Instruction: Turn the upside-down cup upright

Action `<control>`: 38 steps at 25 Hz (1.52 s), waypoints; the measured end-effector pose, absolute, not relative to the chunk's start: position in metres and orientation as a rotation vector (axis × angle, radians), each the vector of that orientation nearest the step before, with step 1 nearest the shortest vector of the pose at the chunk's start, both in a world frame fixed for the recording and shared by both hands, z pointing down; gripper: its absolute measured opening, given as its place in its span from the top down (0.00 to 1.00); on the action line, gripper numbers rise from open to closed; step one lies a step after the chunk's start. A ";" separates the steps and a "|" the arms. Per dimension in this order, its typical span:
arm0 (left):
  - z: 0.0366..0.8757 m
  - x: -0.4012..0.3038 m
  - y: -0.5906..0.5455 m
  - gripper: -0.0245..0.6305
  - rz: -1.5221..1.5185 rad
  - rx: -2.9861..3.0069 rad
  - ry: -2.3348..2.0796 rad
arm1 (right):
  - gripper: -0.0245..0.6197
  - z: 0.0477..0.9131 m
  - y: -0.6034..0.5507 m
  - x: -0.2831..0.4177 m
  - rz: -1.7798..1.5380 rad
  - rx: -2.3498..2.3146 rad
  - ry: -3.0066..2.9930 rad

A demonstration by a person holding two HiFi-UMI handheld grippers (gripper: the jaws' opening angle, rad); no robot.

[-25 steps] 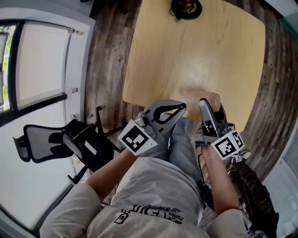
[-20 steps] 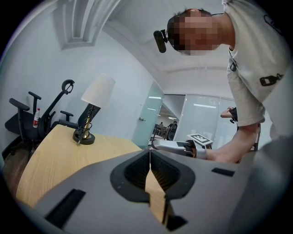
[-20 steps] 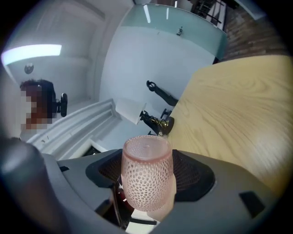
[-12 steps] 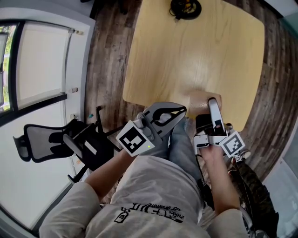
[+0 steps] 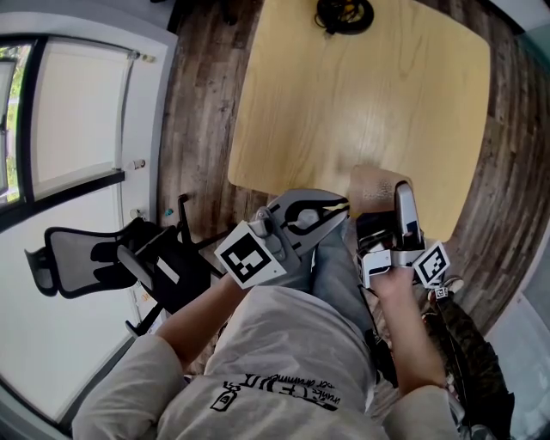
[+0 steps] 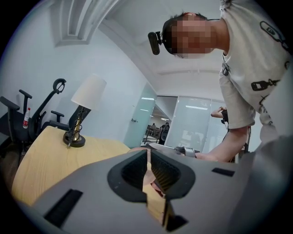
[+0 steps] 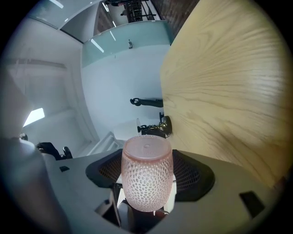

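Note:
A pink, dimpled, see-through cup sits between the pads of my right gripper, which is shut on it. The cup's closed base faces away from the camera, and the cup looks tipped sideways to the table top. In the head view the cup hangs over the table's near edge in my right gripper. To its left, off the table, my left gripper is shut on nothing. In the left gripper view its pads almost meet.
The wooden table carries a lamp at its far edge, also seen as the white-shaded lamp. A black office chair stands on the plank floor at the left, beside a glass door. The person's legs are under both grippers.
My right gripper has rolled about its own line with the cup in it: its visible finger went from the cup's left side to its right. The left gripper has barely moved.

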State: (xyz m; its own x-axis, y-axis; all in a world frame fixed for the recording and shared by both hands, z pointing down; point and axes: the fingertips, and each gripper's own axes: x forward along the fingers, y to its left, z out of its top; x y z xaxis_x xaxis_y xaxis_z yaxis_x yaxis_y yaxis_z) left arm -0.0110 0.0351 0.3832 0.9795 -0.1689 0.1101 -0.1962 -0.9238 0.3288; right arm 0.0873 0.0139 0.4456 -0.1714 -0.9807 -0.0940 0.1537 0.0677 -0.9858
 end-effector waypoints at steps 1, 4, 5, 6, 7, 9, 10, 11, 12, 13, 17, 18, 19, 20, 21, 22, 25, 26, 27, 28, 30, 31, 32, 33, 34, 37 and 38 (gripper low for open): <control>0.384 -0.010 0.035 0.94 0.118 2.784 -0.256 | 0.46 0.445 0.014 0.087 -1.342 -0.950 1.272; 0.388 -0.006 0.037 0.82 0.148 2.771 -0.222 | 0.46 0.444 0.014 0.086 -1.339 -0.949 1.280; 0.389 -0.003 0.038 0.75 0.161 2.768 -0.203 | 0.46 0.444 0.014 0.086 -1.338 -0.948 1.280; 0.390 0.000 0.039 0.70 0.176 2.770 -0.178 | 0.46 0.443 0.014 0.086 -1.338 -0.948 1.280; 0.391 0.004 0.040 0.68 0.194 2.778 -0.151 | 0.46 0.443 0.014 0.086 -1.337 -0.949 1.281; 0.393 0.011 0.041 0.67 0.227 2.788 -0.109 | 0.46 0.443 0.014 0.086 -1.337 -0.950 1.285; 0.394 0.015 0.041 0.67 0.243 2.787 -0.096 | 0.46 0.443 0.015 0.086 -1.336 -0.949 1.287; 0.396 0.018 0.041 0.67 0.263 2.785 -0.084 | 0.46 0.443 0.015 0.086 -1.335 -0.947 1.288; 0.400 0.021 0.041 0.67 0.287 2.785 -0.070 | 0.46 0.443 0.015 0.086 -1.336 -0.945 1.287; 0.403 0.025 0.042 0.67 0.309 2.787 -0.051 | 0.46 0.443 0.015 0.086 -1.337 -0.944 1.286; 0.405 0.038 0.047 0.75 0.331 2.778 0.017 | 0.46 0.445 0.015 0.085 -1.340 -0.941 1.282; 0.405 0.040 0.048 0.77 0.329 2.774 0.025 | 0.46 0.446 0.016 0.085 -1.340 -0.940 1.281; 0.405 0.042 0.049 0.80 0.328 2.771 0.030 | 0.46 0.446 0.016 0.085 -1.341 -0.939 1.280; 0.406 0.044 0.050 0.81 0.328 2.769 0.034 | 0.46 0.447 0.016 0.085 -1.341 -0.938 1.278; 0.407 0.045 0.050 0.82 0.332 2.769 0.038 | 0.46 0.447 0.017 0.085 -1.340 -0.936 1.275; 0.407 0.046 0.051 0.82 0.337 2.769 0.042 | 0.46 0.447 0.017 0.085 -1.339 -0.934 1.273; 0.409 0.048 0.052 0.82 0.348 2.767 0.053 | 0.46 0.447 0.018 0.086 -1.331 -0.929 1.269; 0.410 0.048 0.053 0.83 0.348 2.761 0.060 | 0.46 0.448 0.018 0.086 -1.330 -0.928 1.267; 0.410 0.049 0.055 0.84 0.347 2.753 0.070 | 0.46 0.448 0.018 0.087 -1.328 -0.927 1.267; 0.410 0.049 0.056 0.87 0.344 2.739 0.082 | 0.46 0.448 0.019 0.087 -1.326 -0.925 1.267; 0.409 0.050 0.058 0.91 0.332 2.698 0.103 | 0.46 0.447 0.018 0.087 -1.318 -0.916 1.271; 0.409 0.051 0.059 0.92 0.327 2.679 0.110 | 0.46 0.447 0.018 0.087 -1.313 -0.911 1.274; 0.409 0.051 0.059 0.92 0.325 2.668 0.113 | 0.46 0.446 0.018 0.087 -1.309 -0.908 1.279; 0.408 0.050 0.059 0.92 0.326 2.663 0.115 | 0.46 0.445 0.018 0.087 -1.305 -0.907 1.285; 0.408 0.050 0.058 0.92 0.330 2.660 0.116 | 0.46 0.444 0.017 0.087 -1.302 -0.906 1.289; 0.409 0.050 0.059 0.93 0.344 2.653 0.121 | 0.46 0.443 0.018 0.087 -1.297 -0.906 1.294; 0.409 0.050 0.059 0.93 0.347 2.652 0.124 | 0.46 0.443 0.018 0.087 -1.296 -0.907 1.296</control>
State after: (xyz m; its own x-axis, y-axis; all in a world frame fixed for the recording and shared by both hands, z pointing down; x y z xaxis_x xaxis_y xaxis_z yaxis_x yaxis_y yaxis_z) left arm 0.0502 0.0590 0.4088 0.9641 0.1449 0.2227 0.0288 -0.8903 0.4545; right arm 0.0872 0.0182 0.4435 -0.1697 -0.9733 -0.1546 0.1544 0.1287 -0.9796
